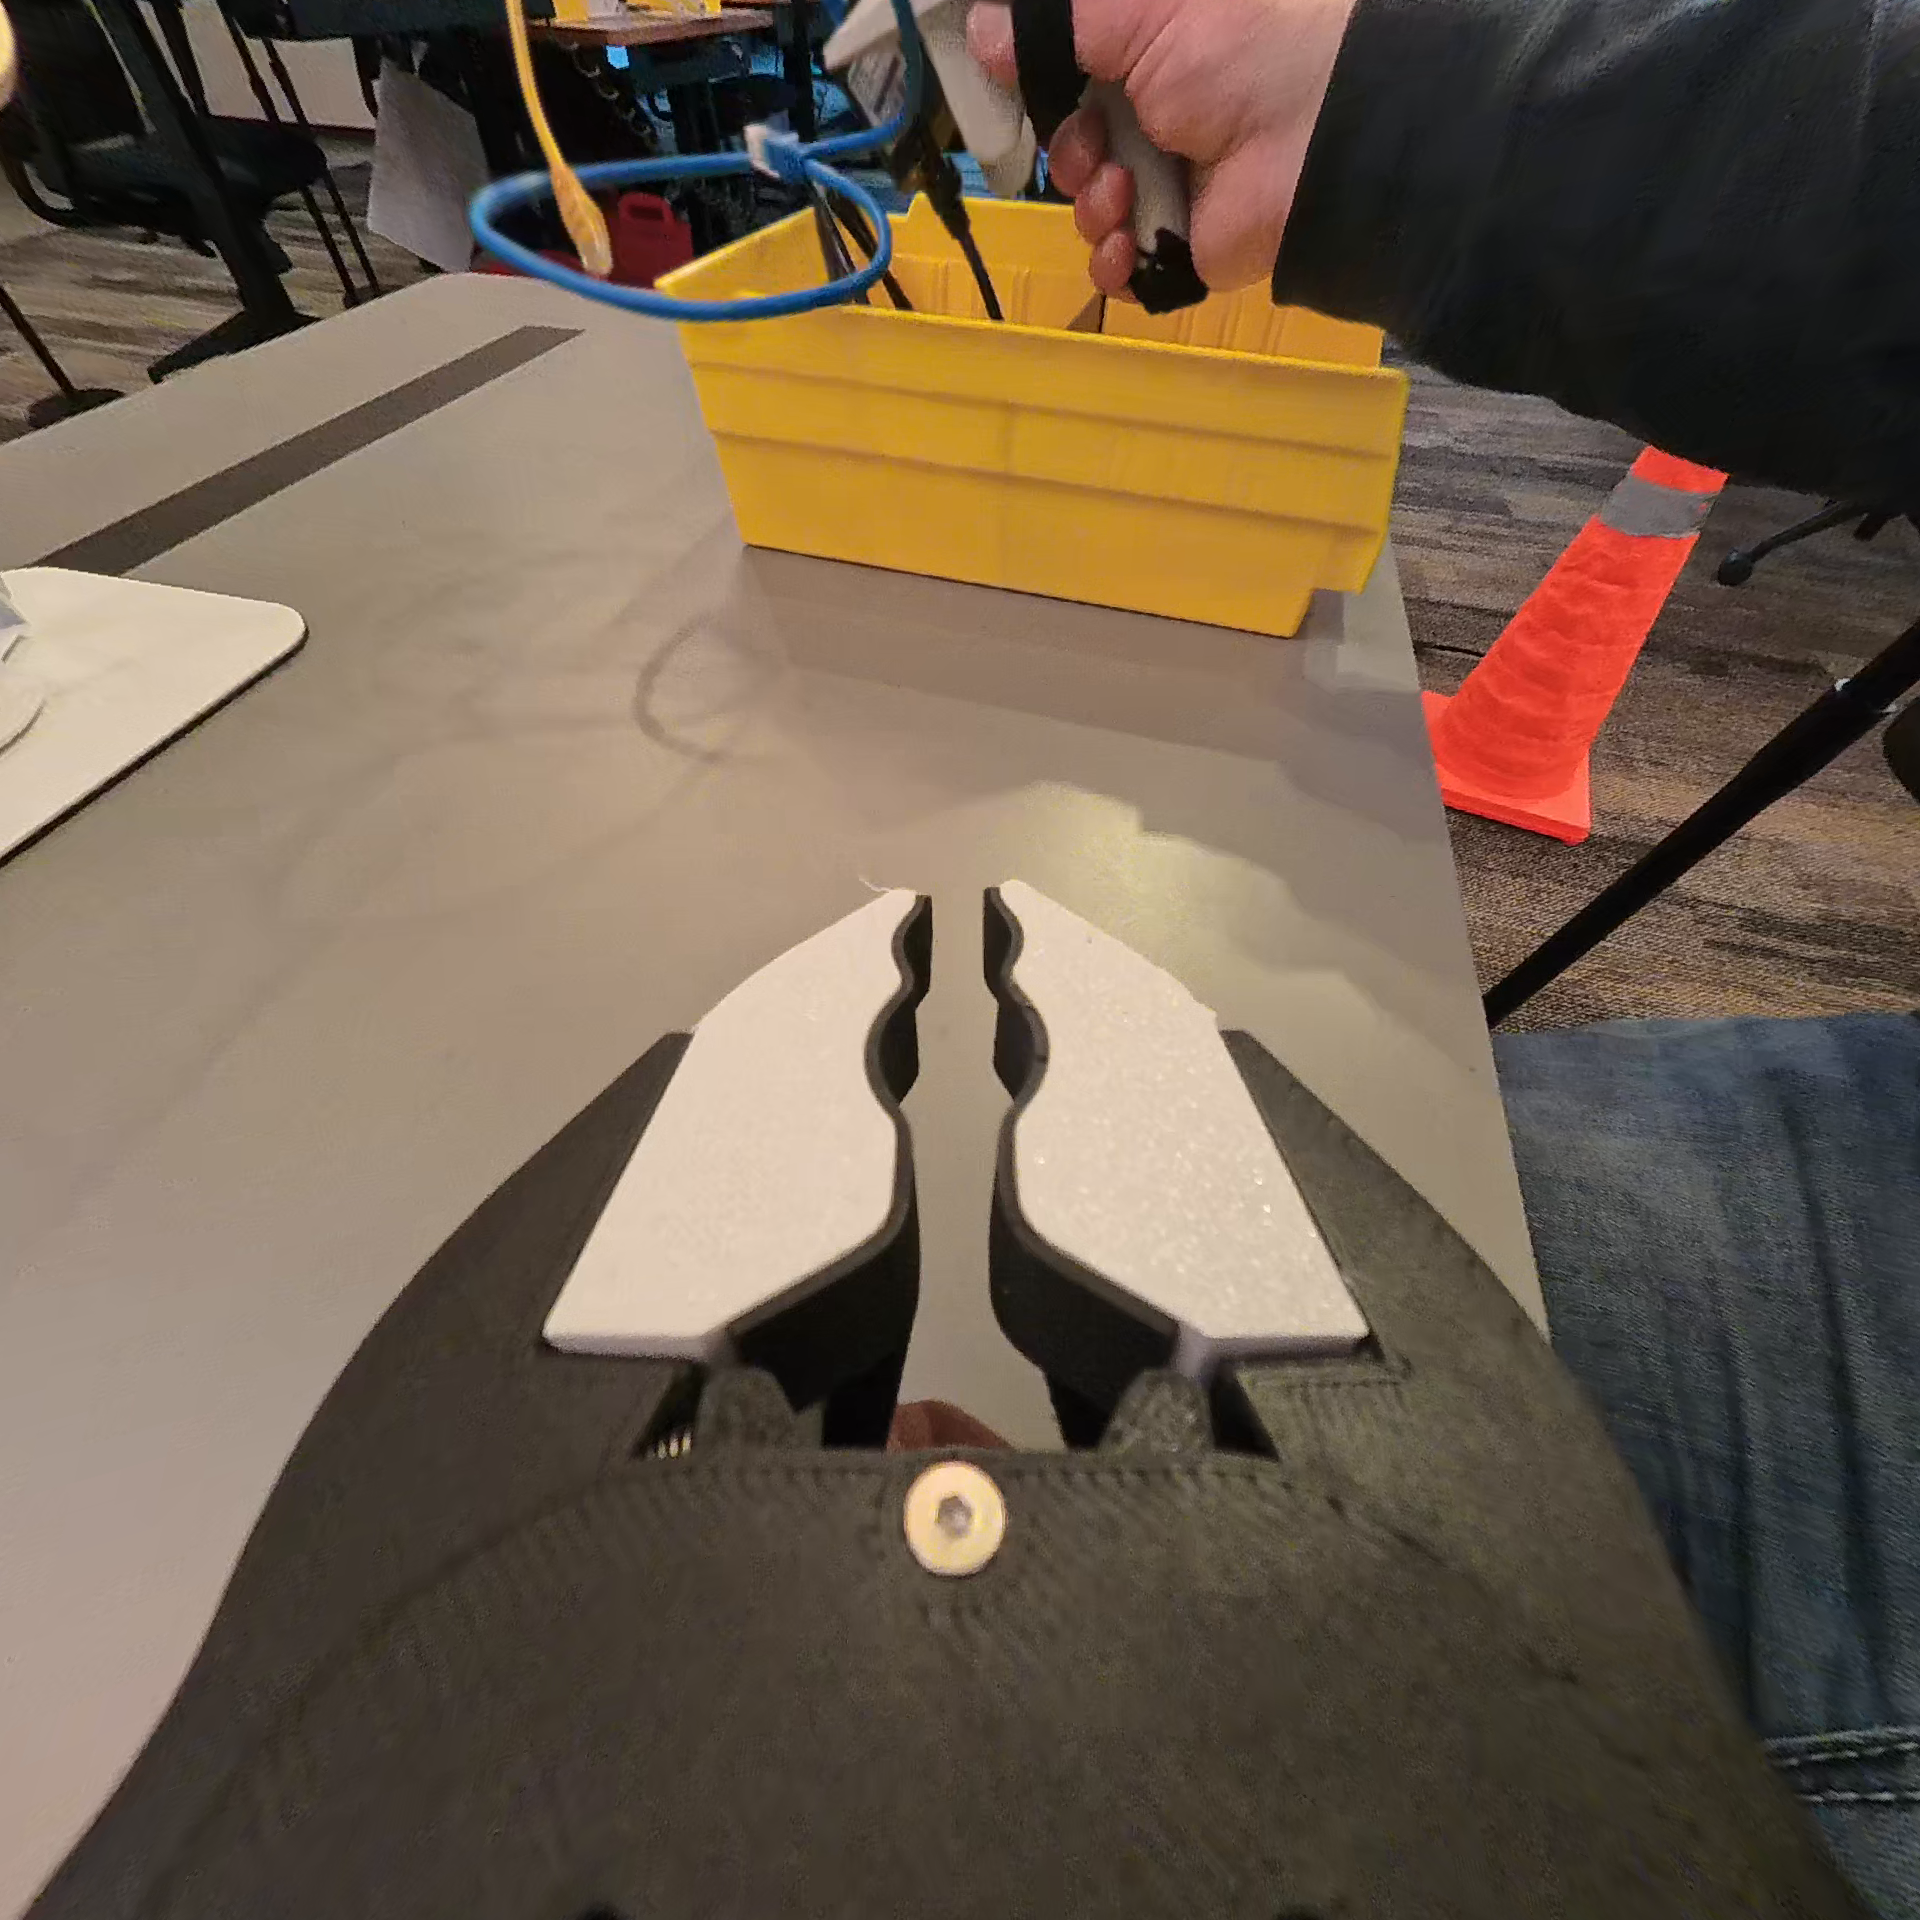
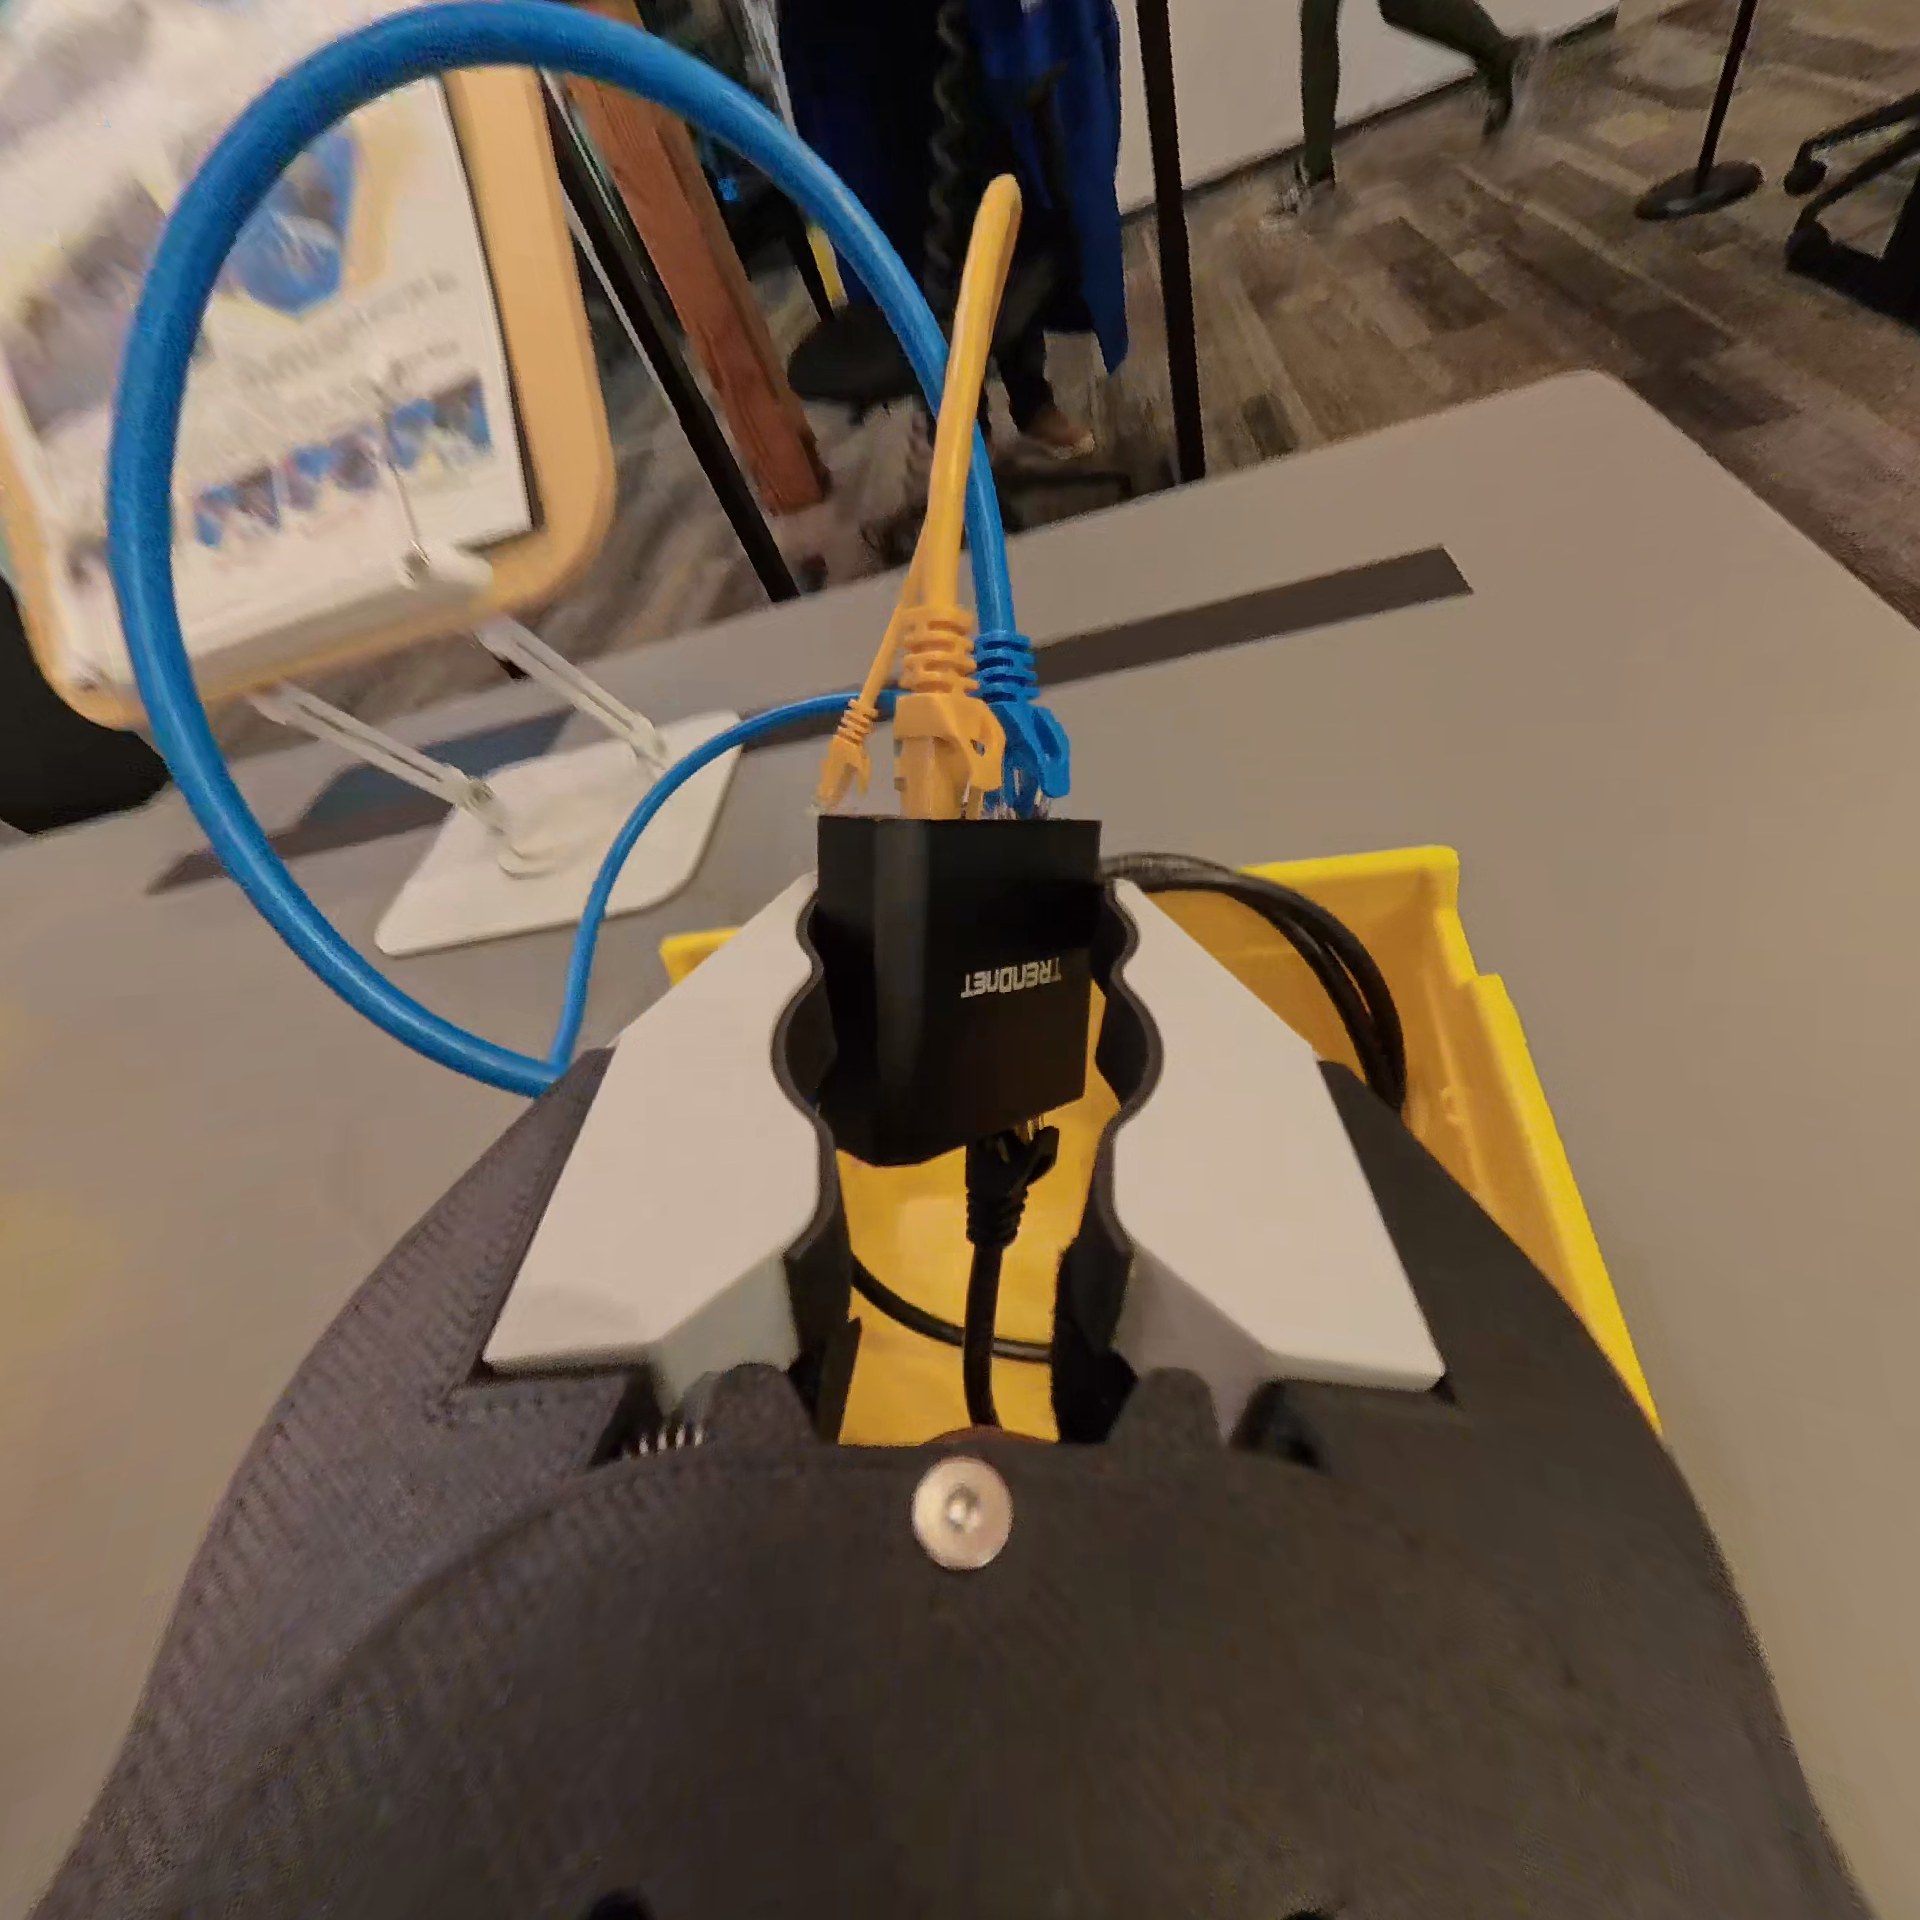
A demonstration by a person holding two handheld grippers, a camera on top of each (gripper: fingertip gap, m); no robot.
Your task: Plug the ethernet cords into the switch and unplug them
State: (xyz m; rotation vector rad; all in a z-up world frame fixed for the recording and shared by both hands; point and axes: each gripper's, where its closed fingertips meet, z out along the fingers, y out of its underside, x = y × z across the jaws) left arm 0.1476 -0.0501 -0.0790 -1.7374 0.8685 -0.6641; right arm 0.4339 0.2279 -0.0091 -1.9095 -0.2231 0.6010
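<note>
My right gripper (image 2: 956,914) is shut on a small black switch (image 2: 956,987) and holds it above the yellow bin (image 2: 1475,1039). A blue cord (image 2: 156,499) loops up from the switch, with blue (image 2: 1023,727) and yellow (image 2: 935,727) plugs at its far face. A loose yellow plug (image 2: 847,764) hangs beside them. A black cable (image 2: 987,1299) drops from the switch's near side into the bin. My left gripper (image 1: 956,904) is nearly shut and empty, low over the grey table (image 1: 416,831). In the left wrist view the hand (image 1: 1164,135) with the right gripper is over the yellow bin (image 1: 1039,468), and the blue cord (image 1: 675,249) and yellow cord (image 1: 561,166) hang there.
A white stand base (image 1: 135,665) sits at the table's left; it also shows in the right wrist view (image 2: 582,831) holding a framed sign (image 2: 291,364). An orange cone (image 1: 1558,644) and a black tripod leg (image 1: 1704,821) stand on the floor to the right. Chairs stand beyond. One gripper's finger ends stand about 40 cm off the other's.
</note>
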